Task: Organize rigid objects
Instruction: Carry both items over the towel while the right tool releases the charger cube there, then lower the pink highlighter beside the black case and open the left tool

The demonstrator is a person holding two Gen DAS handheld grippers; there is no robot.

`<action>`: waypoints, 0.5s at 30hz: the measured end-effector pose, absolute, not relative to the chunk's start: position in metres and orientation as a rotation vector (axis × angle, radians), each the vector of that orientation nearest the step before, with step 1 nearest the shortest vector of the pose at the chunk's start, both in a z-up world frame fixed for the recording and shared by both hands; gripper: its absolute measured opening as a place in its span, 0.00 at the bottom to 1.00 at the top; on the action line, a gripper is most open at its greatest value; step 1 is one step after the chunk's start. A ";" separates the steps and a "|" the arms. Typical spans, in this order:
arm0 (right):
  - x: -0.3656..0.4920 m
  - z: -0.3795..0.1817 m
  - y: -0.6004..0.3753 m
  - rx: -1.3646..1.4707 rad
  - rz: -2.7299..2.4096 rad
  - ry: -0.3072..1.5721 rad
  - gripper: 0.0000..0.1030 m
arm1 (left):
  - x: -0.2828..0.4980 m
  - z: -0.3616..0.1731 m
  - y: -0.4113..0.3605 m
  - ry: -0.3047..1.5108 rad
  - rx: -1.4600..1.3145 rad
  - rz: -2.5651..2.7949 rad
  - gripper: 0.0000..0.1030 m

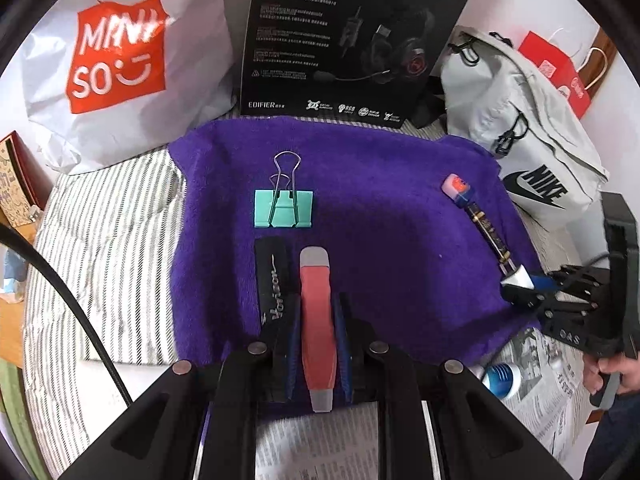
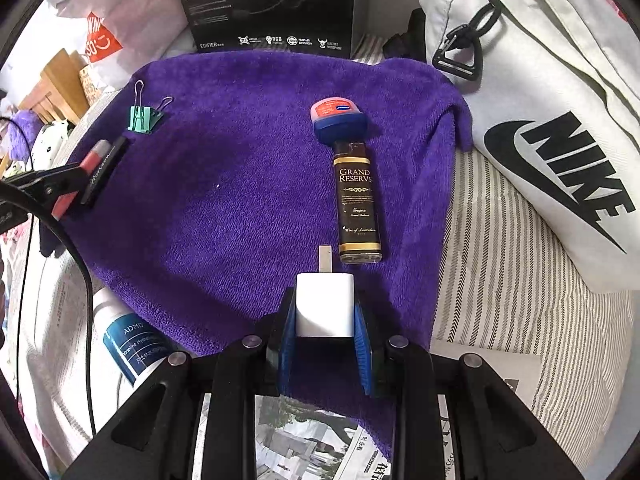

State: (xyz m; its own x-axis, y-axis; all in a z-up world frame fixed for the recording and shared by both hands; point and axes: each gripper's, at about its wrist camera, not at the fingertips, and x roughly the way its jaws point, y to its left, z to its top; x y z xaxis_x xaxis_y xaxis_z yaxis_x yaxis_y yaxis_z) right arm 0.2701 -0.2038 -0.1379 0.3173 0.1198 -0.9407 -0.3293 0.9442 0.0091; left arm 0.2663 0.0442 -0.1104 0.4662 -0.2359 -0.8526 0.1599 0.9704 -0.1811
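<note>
A purple towel (image 1: 380, 208) holds the items. My left gripper (image 1: 318, 312) is shut on a coral-red tool with grey ends (image 1: 316, 280), low over the towel's near edge. A black flat case (image 1: 272, 276) lies just left of it, and a teal binder clip (image 1: 284, 208) sits ahead. My right gripper (image 2: 325, 314) is shut on a white charger plug (image 2: 324, 292), prong forward, close above the towel. Right beyond the plug lies a small dark bottle (image 2: 357, 204) with a blue-and-pink lip balm tin (image 2: 338, 118) at its far end.
A white shopping bag (image 1: 120, 64), a black headset box (image 1: 348, 36), a grey sports bag (image 2: 552, 120) and a red paper bag (image 1: 560, 68) ring the towel's far side. A blue-labelled lotion bottle (image 2: 128, 340) and newspaper (image 2: 304, 444) lie near me on striped cloth (image 1: 104, 248).
</note>
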 end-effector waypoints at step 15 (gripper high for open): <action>0.245 -0.077 -0.239 -0.119 0.291 1.098 0.52 | 0.294 -0.132 0.025 1.089 -0.031 -0.219 0.16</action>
